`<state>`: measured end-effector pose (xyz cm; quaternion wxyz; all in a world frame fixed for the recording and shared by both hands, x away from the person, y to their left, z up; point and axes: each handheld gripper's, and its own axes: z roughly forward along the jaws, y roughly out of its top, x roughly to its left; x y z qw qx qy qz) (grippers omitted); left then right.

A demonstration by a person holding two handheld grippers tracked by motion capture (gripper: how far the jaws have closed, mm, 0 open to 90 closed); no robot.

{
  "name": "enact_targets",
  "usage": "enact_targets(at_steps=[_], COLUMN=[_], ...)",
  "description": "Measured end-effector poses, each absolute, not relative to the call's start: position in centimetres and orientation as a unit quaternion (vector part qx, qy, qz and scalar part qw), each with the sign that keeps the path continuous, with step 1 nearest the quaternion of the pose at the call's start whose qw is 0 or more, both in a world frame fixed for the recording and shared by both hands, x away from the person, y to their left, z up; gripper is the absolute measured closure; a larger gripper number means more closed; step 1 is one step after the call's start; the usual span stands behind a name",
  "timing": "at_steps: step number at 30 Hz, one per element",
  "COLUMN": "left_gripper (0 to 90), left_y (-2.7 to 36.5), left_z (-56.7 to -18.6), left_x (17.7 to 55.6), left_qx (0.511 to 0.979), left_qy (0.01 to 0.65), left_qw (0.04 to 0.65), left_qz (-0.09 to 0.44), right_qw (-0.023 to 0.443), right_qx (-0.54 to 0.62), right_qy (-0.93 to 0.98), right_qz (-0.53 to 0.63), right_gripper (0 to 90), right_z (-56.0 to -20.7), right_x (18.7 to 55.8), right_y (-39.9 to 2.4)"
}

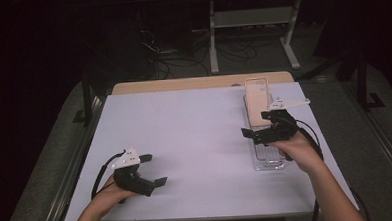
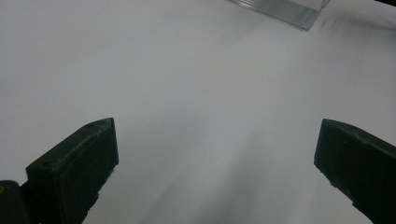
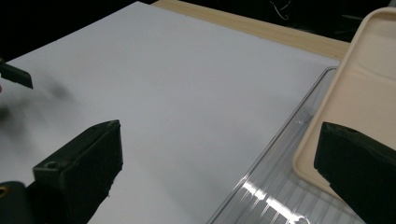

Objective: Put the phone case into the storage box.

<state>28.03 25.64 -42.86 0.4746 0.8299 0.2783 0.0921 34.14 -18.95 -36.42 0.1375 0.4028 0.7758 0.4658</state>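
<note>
High view. White rectangular sheet [image 1: 195,140] covering most of a pale wooden tabletop [image 1: 183,84], wood showing as a strip along the far edge. Clear ribbed plastic tray [image 1: 267,160], long and narrow, lying on the right part of the sheet, long axis running away from the person. Beige soft phone case [image 1: 257,104] resting at the tray's far end, camera cut-out end farthest away, inner side up. Right gripper [image 1: 257,125] held over the tray's middle, just short of the case's near edge, jaws spread apart and holding nothing; right hand [image 1: 298,148] wrapped around its grip, cable looping back along the forearm. Left gripper [image 1: 154,170] low over the near left of the sheet, well apart from tray and case, jaws wide and bare; left hand [image 1: 112,194] behind it. Dark floor, cables and white desk legs [image 1: 213,39] beyond the table.

Left gripper view. Two black jaws rising at the lower corners, wide gap between, plain white sheet [image 2: 196,93] under them. Corner of the clear ribbed tray [image 2: 285,9] at the top edge, far off.

Right gripper view. Black jaws again well apart, nothing between them. Right jaw overlapping the near edge of the beige case [image 3: 359,98]; contact impossible to judge. Case lying inside the clear tray [image 3: 275,186], whose raised rim runs diagonally across the white sheet [image 3: 154,93]. Wooden table edge [image 3: 261,30] along the top. Blurred tip of the other gripper's jaw [image 3: 16,77] at the far left.
</note>
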Motion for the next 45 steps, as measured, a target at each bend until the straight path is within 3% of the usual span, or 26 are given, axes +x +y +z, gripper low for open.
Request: enact_targets(at_steps=[45], left_gripper=[0.0], left_y=[24.9], left_z=[-38.4], left_x=[29.2], left_qx=[0.835], left_qy=[0.248], left_qw=[0.484], left_qz=[0.083], right_qw=[0.11], right_qx=[0.359], right_qy=[0.791], right_qz=[0.484], right_gripper=[0.6], right_z=[-39.1], right_x=[28.5], right_y=[-20.0])
